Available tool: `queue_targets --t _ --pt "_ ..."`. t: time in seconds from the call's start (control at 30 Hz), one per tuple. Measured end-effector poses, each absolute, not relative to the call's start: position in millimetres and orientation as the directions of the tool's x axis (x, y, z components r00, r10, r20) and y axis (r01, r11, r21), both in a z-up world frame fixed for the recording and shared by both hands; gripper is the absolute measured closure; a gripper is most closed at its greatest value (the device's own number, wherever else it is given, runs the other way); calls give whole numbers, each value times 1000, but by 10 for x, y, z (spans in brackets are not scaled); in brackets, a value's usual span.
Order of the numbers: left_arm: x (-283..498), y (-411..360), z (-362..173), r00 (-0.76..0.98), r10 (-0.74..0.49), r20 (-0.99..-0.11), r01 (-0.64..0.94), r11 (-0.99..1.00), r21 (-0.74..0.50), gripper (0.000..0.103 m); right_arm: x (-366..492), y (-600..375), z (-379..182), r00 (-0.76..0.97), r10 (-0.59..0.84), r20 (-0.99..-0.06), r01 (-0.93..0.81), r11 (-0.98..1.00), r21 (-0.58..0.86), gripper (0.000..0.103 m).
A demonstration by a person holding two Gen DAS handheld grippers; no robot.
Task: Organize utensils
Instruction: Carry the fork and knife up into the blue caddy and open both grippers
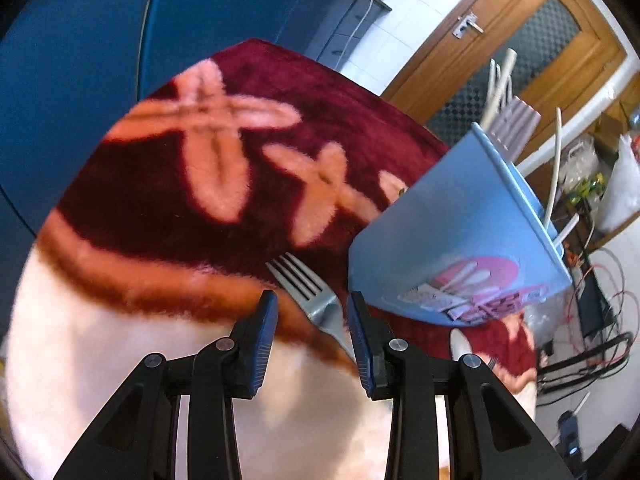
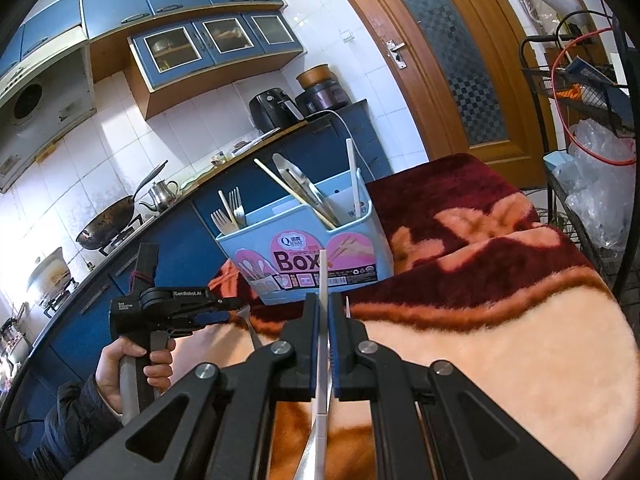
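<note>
A grey metal fork [image 1: 308, 286] lies on the blanket, tines pointing away. My left gripper [image 1: 312, 310] stands open around its neck, the pads not touching it; the fork sits nearer the right finger. The light blue utensil box [image 1: 440, 240] is just to the right, tilted in this view. In the right wrist view the box [image 2: 360, 248] holds forks [image 2: 234, 210] in its left compartment and chopsticks with a metal utensil in the right one. My right gripper [image 2: 324, 300] is shut on a white chopstick [image 2: 322, 276] that points up toward the box. My left gripper [image 2: 236, 308] shows at left over the fork [image 2: 251, 326].
A dark red and cream blanket [image 2: 500, 320] covers the table. A person's hand [image 2: 132, 364] holds the left gripper's handle. Behind lie blue kitchen cabinets [image 2: 168, 240] with a wok [image 2: 106, 224]. A wire rack [image 2: 584, 128] with bags stands right, beside a wooden door [image 2: 448, 60].
</note>
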State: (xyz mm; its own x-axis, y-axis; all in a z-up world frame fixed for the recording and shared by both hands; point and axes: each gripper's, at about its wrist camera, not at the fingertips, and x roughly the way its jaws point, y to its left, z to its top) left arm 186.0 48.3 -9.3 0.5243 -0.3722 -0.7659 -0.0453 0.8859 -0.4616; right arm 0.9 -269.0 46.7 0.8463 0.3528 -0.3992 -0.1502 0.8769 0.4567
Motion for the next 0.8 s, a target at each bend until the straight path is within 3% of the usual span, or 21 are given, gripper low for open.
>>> queue_targets --t 0.4,0.77,0.8 --pt "2076 463 -196 533 -394 -749 -74 860 -505 67 100 -2670 416 835 363 -413 -152 874 462 97" --pt "2226 400 -257 501 -371 -782 -82 879 -469 67 115 -2685 412 836 364 -411 -152 873 463 97" --pt "2227 418 -264 504 -375 -778 -86 874 -478 71 113 -2685 412 836 363 -412 -151 873 463 97"
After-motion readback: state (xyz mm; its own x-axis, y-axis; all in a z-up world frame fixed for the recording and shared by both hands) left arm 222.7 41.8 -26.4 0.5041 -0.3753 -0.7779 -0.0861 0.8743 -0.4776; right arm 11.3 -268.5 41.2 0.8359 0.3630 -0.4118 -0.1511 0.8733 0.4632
